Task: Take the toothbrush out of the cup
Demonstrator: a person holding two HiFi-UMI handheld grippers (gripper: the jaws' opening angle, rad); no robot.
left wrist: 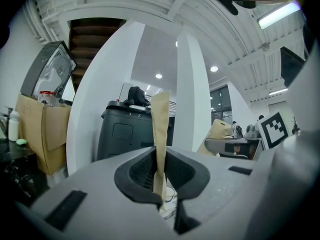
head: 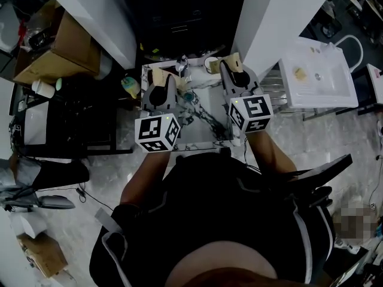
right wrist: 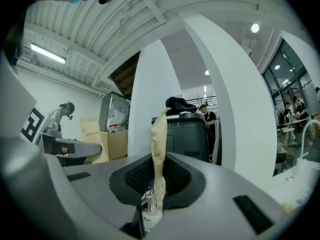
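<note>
In the head view a small white tabletop [head: 206, 137] lies below and between my two grippers. A white cup [head: 210, 63] shows as a ring at its far edge. Something teal [head: 189, 95] lies mid-table; whether it is the toothbrush I cannot tell. My left gripper [head: 160, 75] hovers level over the table's left side, its tan-taped fingertips [left wrist: 161, 129] pressed together on nothing. My right gripper [head: 231, 63] is over the right side beside the cup, its tan fingertips [right wrist: 159, 144] likewise closed and empty. A white cup [left wrist: 169, 196] peeks below the left jaws. A shiny metal piece [right wrist: 150, 203] shows below the right jaws.
A white sink unit [head: 320, 76] stands to the right. Cardboard boxes [head: 60, 49] and dark clutter fill the left. Two white pillars [head: 102, 14] [head: 278, 17] rise behind the table, with a black bin [left wrist: 132, 129] between them. A yellow-green object [head: 130, 85] sits off the table's left edge.
</note>
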